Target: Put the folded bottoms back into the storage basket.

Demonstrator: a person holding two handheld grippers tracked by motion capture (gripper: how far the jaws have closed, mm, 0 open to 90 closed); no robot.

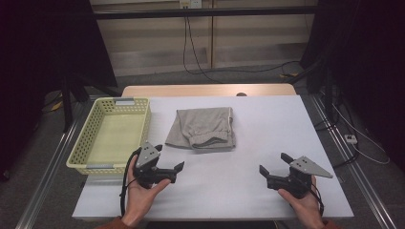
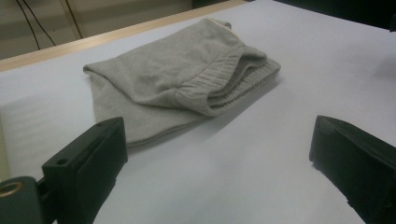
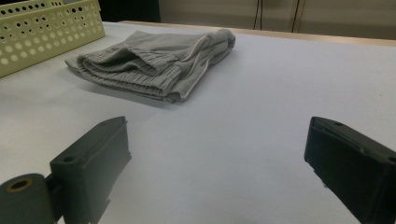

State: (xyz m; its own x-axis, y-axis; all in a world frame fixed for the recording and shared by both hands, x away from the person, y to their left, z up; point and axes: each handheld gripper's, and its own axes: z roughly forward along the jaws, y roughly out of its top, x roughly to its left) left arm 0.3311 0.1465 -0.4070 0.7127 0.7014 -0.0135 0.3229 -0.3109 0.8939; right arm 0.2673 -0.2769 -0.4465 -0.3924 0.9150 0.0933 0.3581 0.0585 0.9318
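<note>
White tabletop [image 1: 248, 157] holds folded grey shorts [image 1: 204, 128] mid-frame, yellow basket [image 1: 112, 136] at left; our left gripper [image 1: 170, 164] and right gripper [image 1: 274, 164] gape wide, both empty.

Right gripper [image 3: 217, 158] hovers low over the table, jaws spread wide, folded garment ahead.

Two black blocky jaws rise from the bottom corners, wide apart with nothing between them, only bare white tabletop [image 3: 243, 121]. Beyond them, left of centre, a folded grey knit garment with ribbed cuffs [image 3: 154, 58] lies flat on the table, well apart from both jaws, folded layers and ribbed edge facing the camera, a pale seam line running along its right side. At top left a pale yellow perforated plastic basket [image 3: 46, 32] stands on the table, just beside the garment, touching or not unclear. Light wooden table edge [image 3: 317, 37] runs along the back; dark cables hang behind.
</note>
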